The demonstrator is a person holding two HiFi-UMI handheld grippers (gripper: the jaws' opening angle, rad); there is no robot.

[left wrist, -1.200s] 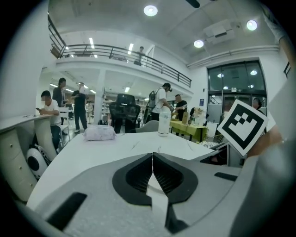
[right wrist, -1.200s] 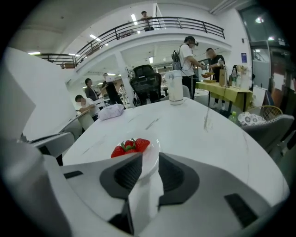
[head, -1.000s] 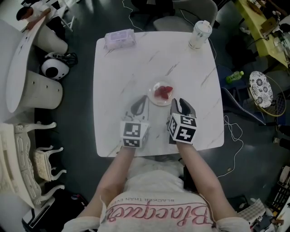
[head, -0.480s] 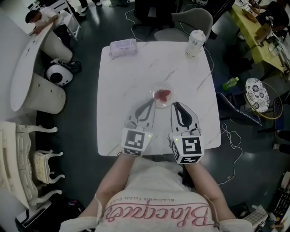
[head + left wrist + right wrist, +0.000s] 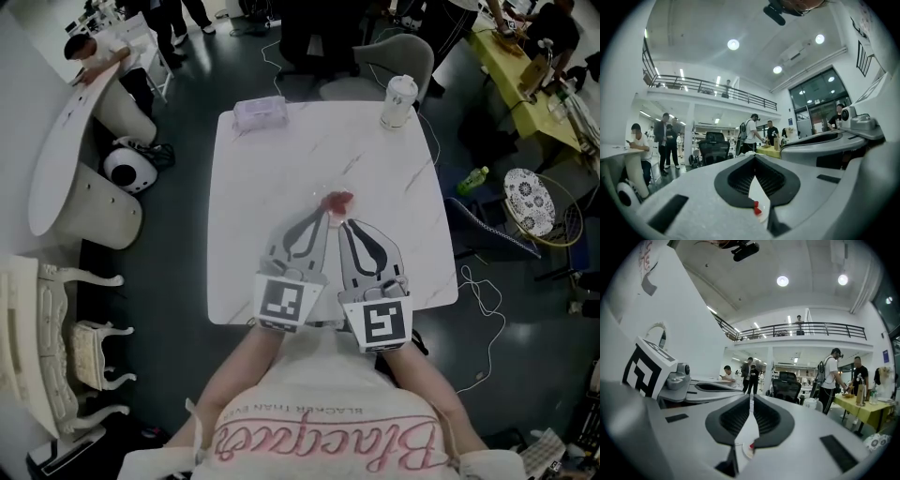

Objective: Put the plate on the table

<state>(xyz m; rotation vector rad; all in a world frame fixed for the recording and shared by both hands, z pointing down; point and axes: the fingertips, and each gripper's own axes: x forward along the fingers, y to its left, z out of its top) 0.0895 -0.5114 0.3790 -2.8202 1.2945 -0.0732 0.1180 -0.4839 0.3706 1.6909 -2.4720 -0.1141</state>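
A small clear plate [image 5: 336, 201] with red pieces on it rests on the white marble table [image 5: 253, 206], near the middle. My left gripper [image 5: 317, 216] lies just short of the plate's near left rim, jaws shut on nothing. Beside it, my right gripper [image 5: 348, 225] sits at the plate's near right rim, also shut and empty. In the left gripper view the closed left gripper [image 5: 754, 158] frames a sliver of the plate [image 5: 757, 211] with a red bit. Through the right gripper [image 5: 751, 399], the right gripper view shows the plate [image 5: 748, 449] edge.
A lidded cup [image 5: 397, 100] stands at the table's far right corner and a tissue pack [image 5: 260, 113] at the far left. A grey chair [image 5: 384, 52] is behind the table. A green bottle [image 5: 476, 178] lies on the floor at right; round white tables [image 5: 75, 150] stand at left.
Both grippers have drawn back toward me and closer together. The plate, earlier flanked by their tips, now lies on the table just beyond them.
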